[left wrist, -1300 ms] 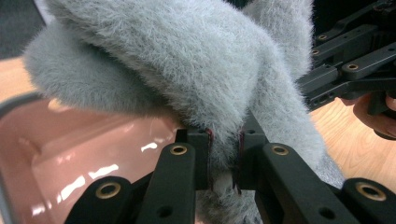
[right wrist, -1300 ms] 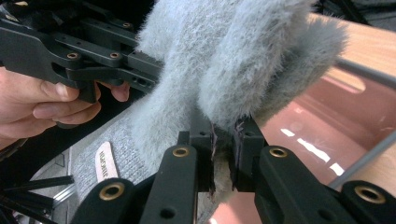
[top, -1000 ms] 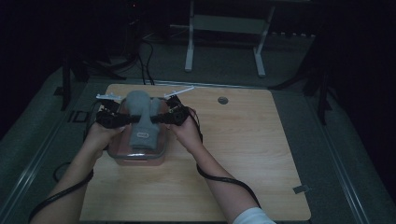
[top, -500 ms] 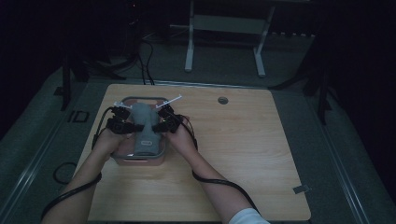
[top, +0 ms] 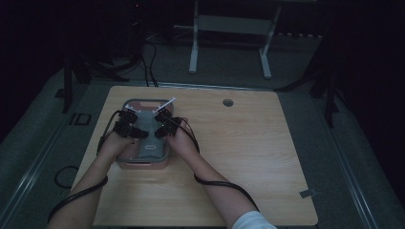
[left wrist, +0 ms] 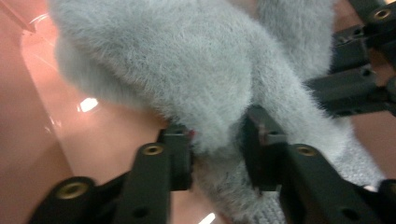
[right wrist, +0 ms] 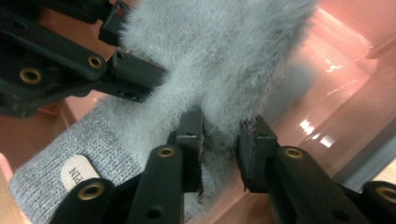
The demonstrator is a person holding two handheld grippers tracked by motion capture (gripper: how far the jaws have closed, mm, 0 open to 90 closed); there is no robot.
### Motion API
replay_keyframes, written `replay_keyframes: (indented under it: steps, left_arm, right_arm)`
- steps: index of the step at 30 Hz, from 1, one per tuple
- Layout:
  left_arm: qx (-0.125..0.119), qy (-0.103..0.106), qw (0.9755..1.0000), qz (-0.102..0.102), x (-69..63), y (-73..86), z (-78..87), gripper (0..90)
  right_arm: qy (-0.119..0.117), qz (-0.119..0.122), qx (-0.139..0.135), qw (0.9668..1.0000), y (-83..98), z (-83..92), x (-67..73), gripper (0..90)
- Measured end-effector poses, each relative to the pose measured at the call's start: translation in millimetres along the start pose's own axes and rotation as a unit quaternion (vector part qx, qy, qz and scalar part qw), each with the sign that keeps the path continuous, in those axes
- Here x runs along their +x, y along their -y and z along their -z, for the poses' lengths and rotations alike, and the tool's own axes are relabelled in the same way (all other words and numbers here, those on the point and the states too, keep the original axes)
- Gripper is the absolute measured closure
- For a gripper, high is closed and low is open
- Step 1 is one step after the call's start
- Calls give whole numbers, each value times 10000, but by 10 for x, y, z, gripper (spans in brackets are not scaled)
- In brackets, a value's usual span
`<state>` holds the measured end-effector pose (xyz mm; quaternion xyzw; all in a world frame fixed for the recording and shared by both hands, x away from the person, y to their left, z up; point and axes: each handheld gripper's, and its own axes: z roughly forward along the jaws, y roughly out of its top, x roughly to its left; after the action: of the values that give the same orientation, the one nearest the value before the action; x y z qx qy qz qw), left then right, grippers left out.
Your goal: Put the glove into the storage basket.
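One grey fuzzy garment (left wrist: 187, 70) — knit cuff, small label — in pink bin (top: 143, 163).

A fluffy grey garment (left wrist: 196, 70) lies in a pink bin (left wrist: 28, 121), its pile thick above and a flatter knit band at the lower right. The left gripper (left wrist: 217, 149) has a fold of fluff between its two black fingers (left wrist: 180, 156); they have just been opening. At the far right, the other gripper (left wrist: 359, 70) reaches in beside the cloth.
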<state>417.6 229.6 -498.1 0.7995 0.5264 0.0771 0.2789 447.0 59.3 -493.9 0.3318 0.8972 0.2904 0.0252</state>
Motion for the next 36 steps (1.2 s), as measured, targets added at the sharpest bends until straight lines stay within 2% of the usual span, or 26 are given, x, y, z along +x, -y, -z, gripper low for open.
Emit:
replay_keyframes:
  steps: [3,6,9,10,12,16,18,20,24,28,33,35,36]
  left_arm:
    - [-112,-152,9998,3,-7,-7,23,537]
    - [-348,-229,9991,55,-9,-6,89,464]
    - [-544,-215,9982,103,-16,-10,163,381]
    - [-634,-252,9976,67,-22,-9,188,369]
    - [-745,-270,9969,21,-36,-6,232,321]
    - [-1105,-132,9938,-21,-84,19,307,233]
    - [-1311,-249,9910,-59,-114,39,326,177]
    - [-1437,-381,9888,-108,-139,56,341,157]
    - [-1656,-453,9851,-132,-190,82,385,147]
    - [-1811,-482,9815,-388,-328,100,441,147]
    - [-1959,-366,9774,-704,-554,131,472,147]
    - [-2065,-256,9752,-754,-638,148,477,147]
    - [-2076,-196,9749,-785,-682,155,478,147]
  right_arm:
    - [36,45,-82,9999,-16,45,-4,641]
    - [90,28,-192,9998,-27,119,-21,513]
    - [-62,24,-364,9993,-29,210,-57,441]
    - [-70,2,-399,9992,-29,246,-67,405]
    - [-234,-30,-544,9982,-22,324,-91,370]
    - [-371,70,-776,9963,15,488,-108,236]
    - [-489,45,-918,9946,48,569,-130,200]
    - [-589,65,-1001,9932,80,639,-144,191]
    - [-527,172,-1114,9922,162,747,-162,185]
    - [-499,306,-1231,9907,286,845,-217,165]
    - [-344,396,-1406,9887,479,988,-320,161]
    - [-329,444,-1441,9880,559,1039,-355,157]
    - [-341,451,-1449,9878,600,1062,-369,156]
